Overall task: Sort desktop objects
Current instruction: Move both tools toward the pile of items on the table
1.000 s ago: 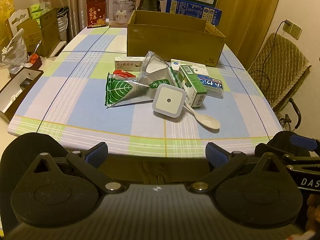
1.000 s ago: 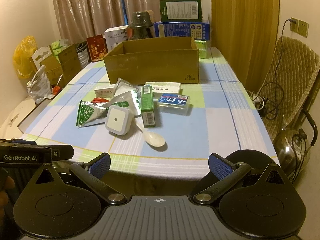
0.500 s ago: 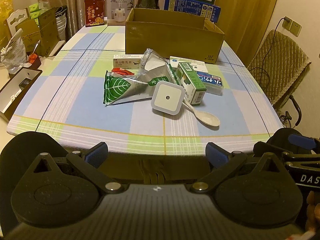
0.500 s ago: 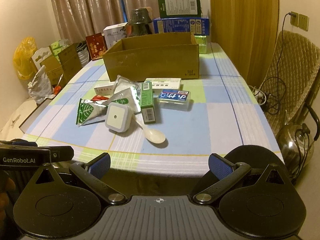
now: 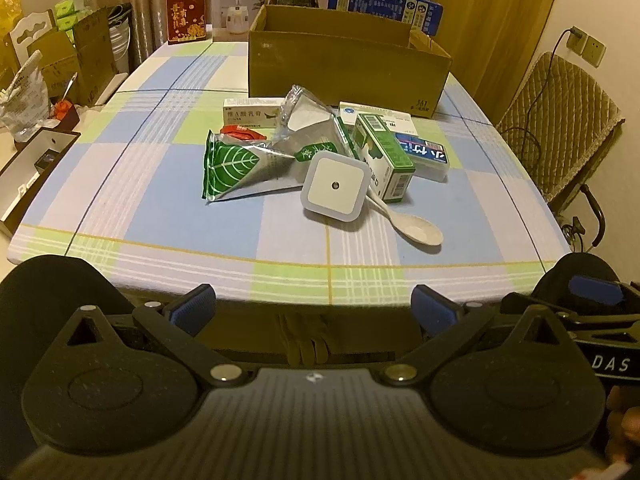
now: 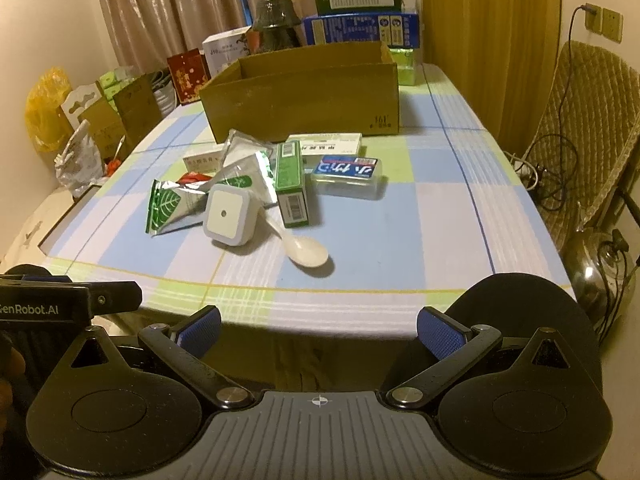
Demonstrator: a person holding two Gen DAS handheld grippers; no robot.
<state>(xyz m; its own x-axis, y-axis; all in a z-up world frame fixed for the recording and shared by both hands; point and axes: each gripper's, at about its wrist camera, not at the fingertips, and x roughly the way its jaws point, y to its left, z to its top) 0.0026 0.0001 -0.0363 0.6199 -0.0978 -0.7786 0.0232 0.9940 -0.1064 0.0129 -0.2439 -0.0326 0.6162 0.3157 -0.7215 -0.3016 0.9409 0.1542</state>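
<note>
both my claws, left [image 5: 313, 309] and right [image 6: 318, 331], hang spread and empty before the table [image 6: 440, 240]; night light [image 6: 227, 214] beside the spoon [image 6: 304, 249].

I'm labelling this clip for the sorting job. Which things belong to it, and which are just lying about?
Job:
night light
white spoon
green carton
leaf-print pouch
blue-label case
cardboard box

Lying about:
quilted chair
red packet
yellow bag
</note>
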